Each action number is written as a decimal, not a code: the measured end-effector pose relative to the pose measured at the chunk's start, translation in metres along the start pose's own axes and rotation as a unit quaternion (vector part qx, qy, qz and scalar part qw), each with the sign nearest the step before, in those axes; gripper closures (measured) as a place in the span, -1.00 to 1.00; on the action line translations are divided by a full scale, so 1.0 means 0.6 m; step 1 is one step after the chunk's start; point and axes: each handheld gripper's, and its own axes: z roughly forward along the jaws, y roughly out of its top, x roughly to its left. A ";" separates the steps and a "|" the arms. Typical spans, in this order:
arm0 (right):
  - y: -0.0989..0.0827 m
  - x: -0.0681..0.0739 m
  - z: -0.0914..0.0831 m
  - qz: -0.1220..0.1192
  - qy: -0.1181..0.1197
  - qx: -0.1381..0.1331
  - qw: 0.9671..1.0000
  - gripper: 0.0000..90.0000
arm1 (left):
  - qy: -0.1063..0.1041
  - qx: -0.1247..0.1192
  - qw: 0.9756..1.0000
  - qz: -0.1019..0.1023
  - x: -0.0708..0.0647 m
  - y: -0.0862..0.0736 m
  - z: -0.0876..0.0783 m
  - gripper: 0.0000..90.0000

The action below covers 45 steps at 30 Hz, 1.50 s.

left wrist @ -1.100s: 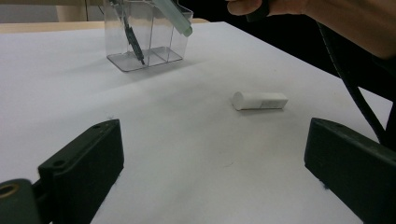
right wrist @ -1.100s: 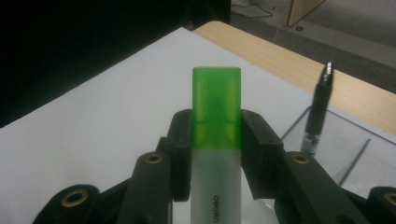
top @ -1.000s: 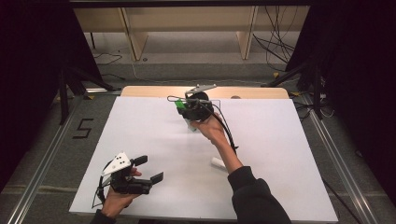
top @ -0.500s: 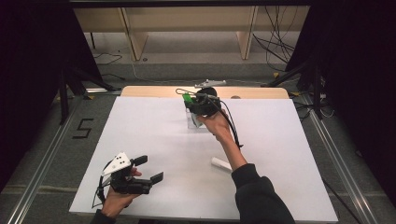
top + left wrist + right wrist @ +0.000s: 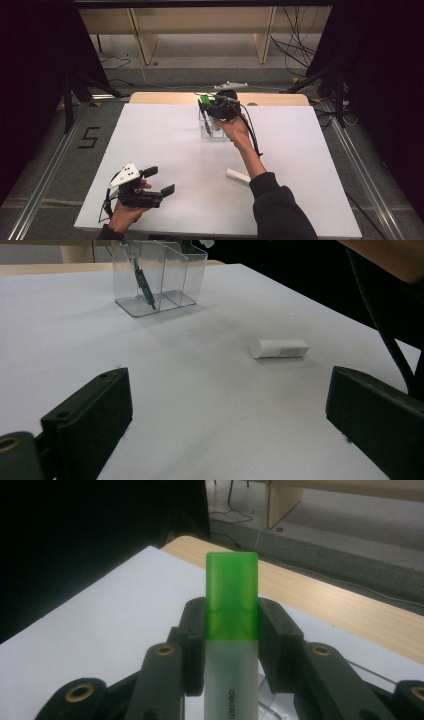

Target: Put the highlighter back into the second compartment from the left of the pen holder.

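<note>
- The left hand-held gripper (image 5: 155, 181) sits at the near left corner of the white bench (image 5: 150, 135), held low in the person's left hand (image 5: 125, 212). Its jaws stand wide apart with nothing between them, and the left gripper view shows bare bench surface in the gap.
- A white cylinder (image 5: 238, 176) lies on its side near the middle of the bench, to the right of the left hand-held gripper and well apart from it. In the left gripper view the same white cylinder (image 5: 279, 348) lies ahead, between that gripper and the organiser.
- A clear organiser (image 5: 209, 127) with several compartments stands toward the far edge of the bench, near its middle. A dark pen (image 5: 142, 282) leans tilted in one of its left compartments, seen in the left gripper view.
- The right hand-held gripper (image 5: 207, 106) is held above the organiser at the far middle of the bench, the person's right arm in a dark sleeve (image 5: 280, 210) stretching across from the near right.
- Its jaws are clamped on a green-capped highlighter (image 5: 231, 630). The pads press on both sides where the cap meets the pale barrel, and the cap points away from the gripper.
</note>
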 end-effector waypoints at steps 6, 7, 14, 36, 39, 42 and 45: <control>0.009 -0.008 0.004 0.008 -0.014 -0.008 1.000 0.50 | 0.000 0.000 1.000 0.001 0.000 0.001 -0.001 -0.91; 0.010 -0.009 0.004 0.008 -0.015 -0.008 1.000 0.50 | 0.000 -0.001 1.000 0.002 0.000 0.001 -0.001 -0.91; 0.019 -0.018 0.013 0.014 -0.034 -0.015 0.999 0.50 | 0.000 -0.002 1.000 0.002 0.000 0.001 -0.001 -0.91; 0.030 -0.043 0.049 0.026 -0.081 -0.014 0.996 0.49 | -0.004 -0.003 1.000 0.003 0.001 0.002 -0.003 -0.91; 0.030 -0.044 0.052 0.027 -0.085 -0.015 0.996 0.50 | -0.004 -0.003 1.000 0.002 0.001 0.002 -0.002 -0.91; 0.028 -0.044 0.058 0.024 -0.091 -0.015 0.995 0.49 | -0.005 -0.005 1.000 0.002 0.000 0.002 -0.002 -0.91; 0.028 -0.046 0.061 0.027 -0.093 -0.019 0.995 0.50 | -0.004 -0.004 1.000 0.002 0.001 0.002 -0.003 -0.91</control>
